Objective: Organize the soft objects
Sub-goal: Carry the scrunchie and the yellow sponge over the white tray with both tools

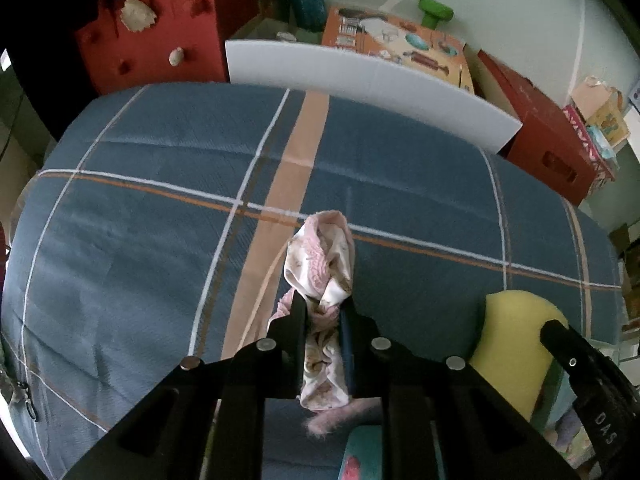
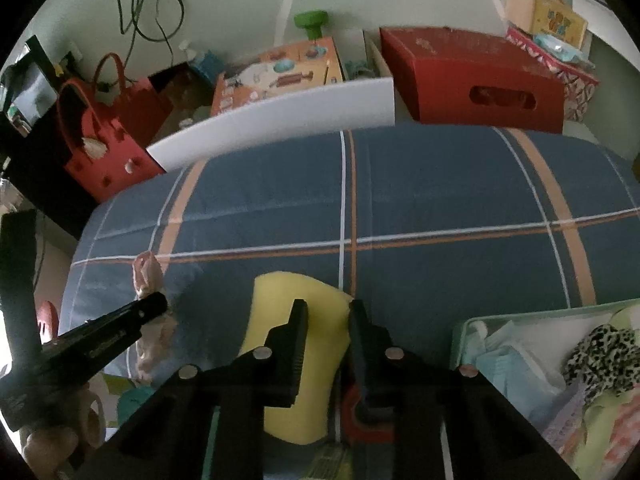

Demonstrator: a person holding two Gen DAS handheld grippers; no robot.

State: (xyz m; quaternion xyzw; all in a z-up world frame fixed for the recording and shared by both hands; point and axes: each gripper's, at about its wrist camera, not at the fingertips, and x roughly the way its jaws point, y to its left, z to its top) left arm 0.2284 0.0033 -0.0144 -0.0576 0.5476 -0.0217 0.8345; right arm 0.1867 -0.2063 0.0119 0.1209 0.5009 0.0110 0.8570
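Note:
My left gripper [image 1: 323, 304] is shut on a pink and white patterned cloth [image 1: 325, 258], held above the blue plaid bed cover [image 1: 140, 240]. The cloth bunches up past the fingertips and hangs down between the fingers. My right gripper [image 2: 328, 307] is shut on a yellow sponge [image 2: 280, 300], which fills the gap between its fingers. The sponge also shows at the lower right of the left wrist view [image 1: 512, 340], and the cloth at the left of the right wrist view [image 2: 148, 276].
A pale green bin [image 2: 464, 328] with several soft items, one leopard-print [image 2: 600, 352], sits at lower right. A white foam board [image 2: 280, 120], a red box [image 2: 480, 80] and a red felt bag [image 2: 108, 136] stand beyond the bed.

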